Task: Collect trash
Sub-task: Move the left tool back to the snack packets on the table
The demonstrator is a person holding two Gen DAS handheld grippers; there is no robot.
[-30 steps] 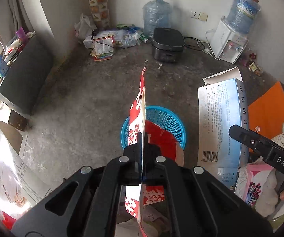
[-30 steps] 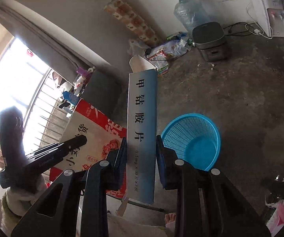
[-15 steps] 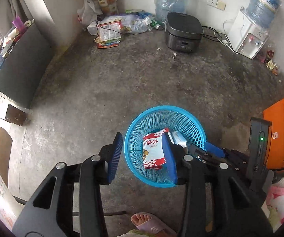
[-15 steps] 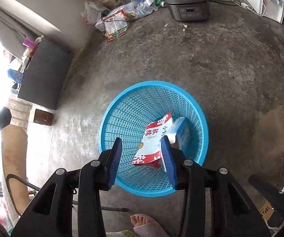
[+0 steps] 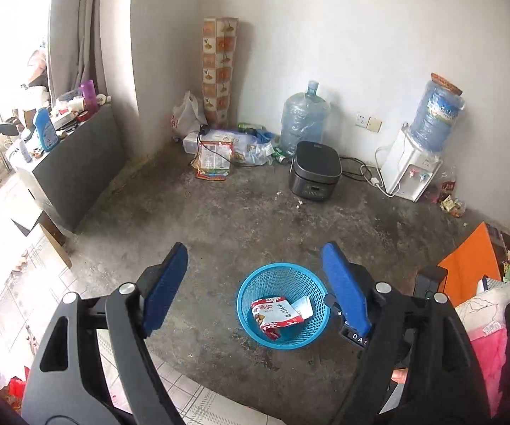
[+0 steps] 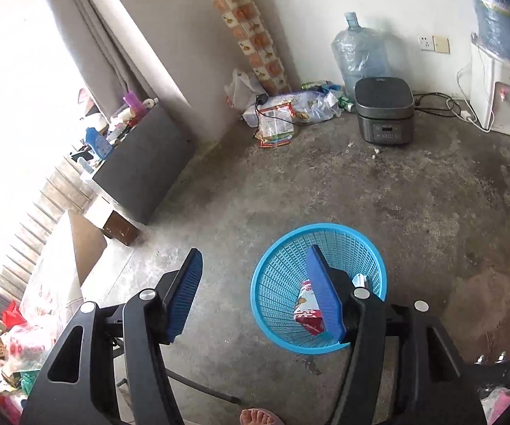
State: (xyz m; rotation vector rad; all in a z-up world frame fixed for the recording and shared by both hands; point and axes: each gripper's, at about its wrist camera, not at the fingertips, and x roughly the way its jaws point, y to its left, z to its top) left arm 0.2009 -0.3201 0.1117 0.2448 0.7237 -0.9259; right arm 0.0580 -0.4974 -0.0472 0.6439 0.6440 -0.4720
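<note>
A blue mesh basket point(image 5: 246, 295) stands on the concrete floor. Inside it lie a red-and-white snack packet point(image 5: 272, 313) and a pale blue box point(image 5: 304, 307). My left gripper point(image 5: 254, 258) hangs above and behind the basket, its jaws opening wide, with nothing between the blue pads. In the right wrist view the basket point(image 6: 325, 228) sits just right of centre, with the packet point(image 6: 308, 310) and the box point(image 6: 359, 279) partly hidden behind the right pad. My right gripper point(image 6: 255, 253) is also opening and empty.
A dark rice cooker point(image 5: 314, 171), a water dispenser point(image 5: 412, 170) and a large water bottle point(image 5: 302, 120) line the far wall. Litter point(image 5: 226, 148) lies in the corner. A dark cabinet point(image 5: 77, 163) stands at left, an orange sheet point(image 5: 467, 269) at right. A sandalled foot point(image 6: 258, 418) is near.
The left gripper let go of the packet and the right let go of the blue box. Both now lie in the basket. Both grippers opened and drew up and back.
</note>
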